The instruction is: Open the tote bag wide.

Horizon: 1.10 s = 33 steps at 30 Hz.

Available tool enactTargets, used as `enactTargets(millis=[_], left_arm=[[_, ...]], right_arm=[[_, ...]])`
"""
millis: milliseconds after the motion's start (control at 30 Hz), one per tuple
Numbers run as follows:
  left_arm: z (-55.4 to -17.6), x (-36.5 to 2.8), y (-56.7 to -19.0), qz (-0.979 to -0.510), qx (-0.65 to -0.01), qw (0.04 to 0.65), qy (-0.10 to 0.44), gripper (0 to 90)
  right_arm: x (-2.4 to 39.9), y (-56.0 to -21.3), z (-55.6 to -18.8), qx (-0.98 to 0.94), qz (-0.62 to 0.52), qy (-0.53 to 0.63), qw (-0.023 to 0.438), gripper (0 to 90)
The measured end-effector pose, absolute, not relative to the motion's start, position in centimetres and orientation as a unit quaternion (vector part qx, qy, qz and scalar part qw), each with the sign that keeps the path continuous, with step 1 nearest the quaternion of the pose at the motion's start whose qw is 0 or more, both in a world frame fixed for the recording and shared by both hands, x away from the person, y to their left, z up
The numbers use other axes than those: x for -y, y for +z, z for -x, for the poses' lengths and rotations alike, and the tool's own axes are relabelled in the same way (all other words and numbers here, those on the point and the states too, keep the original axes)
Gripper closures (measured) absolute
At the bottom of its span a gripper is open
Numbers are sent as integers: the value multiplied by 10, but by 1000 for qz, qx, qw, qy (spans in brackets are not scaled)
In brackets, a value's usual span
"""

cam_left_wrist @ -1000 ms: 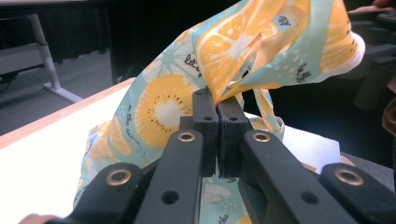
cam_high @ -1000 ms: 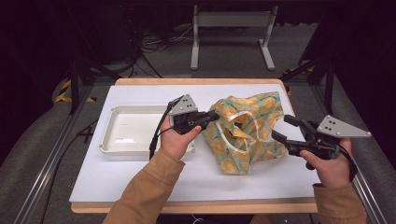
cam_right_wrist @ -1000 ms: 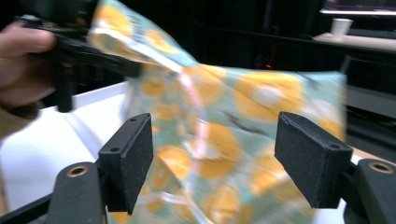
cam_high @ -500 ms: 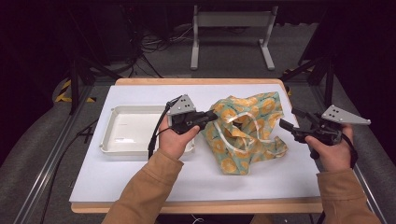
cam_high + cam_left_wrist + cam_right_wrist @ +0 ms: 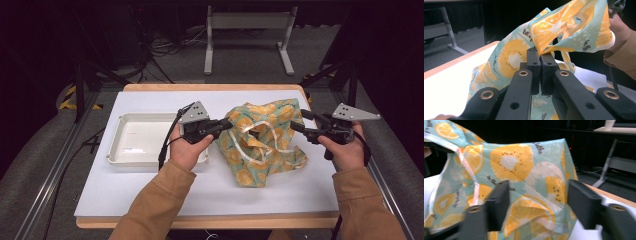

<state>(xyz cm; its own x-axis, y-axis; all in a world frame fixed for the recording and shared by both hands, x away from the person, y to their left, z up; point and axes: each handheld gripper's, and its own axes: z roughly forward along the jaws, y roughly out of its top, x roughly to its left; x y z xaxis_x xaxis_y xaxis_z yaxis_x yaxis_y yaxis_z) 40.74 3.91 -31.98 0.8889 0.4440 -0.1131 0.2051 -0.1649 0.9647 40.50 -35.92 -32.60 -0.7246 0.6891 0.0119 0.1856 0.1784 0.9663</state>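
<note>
A thin fabric bag (image 5: 262, 142), pale teal printed with orange and yellow citrus slices, scattered white flowers and short lines of dark script, lies crumpled toward the right of centre on the white counter (image 5: 150, 195). The cloth is limp and heavily creased; its upper part is drawn up into a loose peak while its lower part spreads flat on the counter. A pale peach-white strap or binding runs in loops across the folds, clear in the high view and along the left edge of the cloth in the right gripper view. The left gripper (image 5: 226, 123) is clenched on the bag: in the left gripper view its two black jaws stand pressed together with a pinched fold of the cloth (image 5: 554, 37) rising from between their tips and fanning out above. The right gripper (image 5: 298, 120), held at the bag's right edge, has just been closing its jaws; in the right gripper view the jaws stand apart with the printed cloth (image 5: 524, 182) bulging between them, and the pads are not seen pressing on it, so this gripper reads as released. The person's hands, in tan sleeves (image 5: 165, 200), come in from the near edge of the counter. A shallow white rectangular plastic tray (image 5: 125, 150) sits on the counter to the left of the bag, just beside the left hand (image 5: 189, 150) and apart from the cloth.
</note>
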Motion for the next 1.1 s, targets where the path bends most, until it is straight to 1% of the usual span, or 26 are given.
enactTargets(millis=[33,100,133,267,300,333,700,1100], left_arm=[[-408,-40,-320,-757,-214,610,100,880],[-408,-40,-320,-757,-214,610,101,880],[-408,-41,-320,-756,-215,610,101,880],[-408,-42,-320,-757,-214,608,106,880],[-408,-42,-320,-757,-214,608,106,880],[-409,-43,-320,-757,-212,608,108,881],[-424,-44,-317,-761,-220,600,114,881],[-446,-46,-319,-759,-235,597,112,881]], right_arm=[[358,-325,-405,-740,-294,564,221,496],[356,-324,-406,-746,-286,559,223,606],[356,-323,-406,-748,-283,559,221,632],[355,-322,-406,-755,-274,554,221,845],[355,-322,-406,-755,-274,554,221,845],[354,-320,-405,-759,-270,550,222,900],[358,-308,-409,-749,-279,556,229,900],[364,-306,-425,-735,-306,561,226,900]])
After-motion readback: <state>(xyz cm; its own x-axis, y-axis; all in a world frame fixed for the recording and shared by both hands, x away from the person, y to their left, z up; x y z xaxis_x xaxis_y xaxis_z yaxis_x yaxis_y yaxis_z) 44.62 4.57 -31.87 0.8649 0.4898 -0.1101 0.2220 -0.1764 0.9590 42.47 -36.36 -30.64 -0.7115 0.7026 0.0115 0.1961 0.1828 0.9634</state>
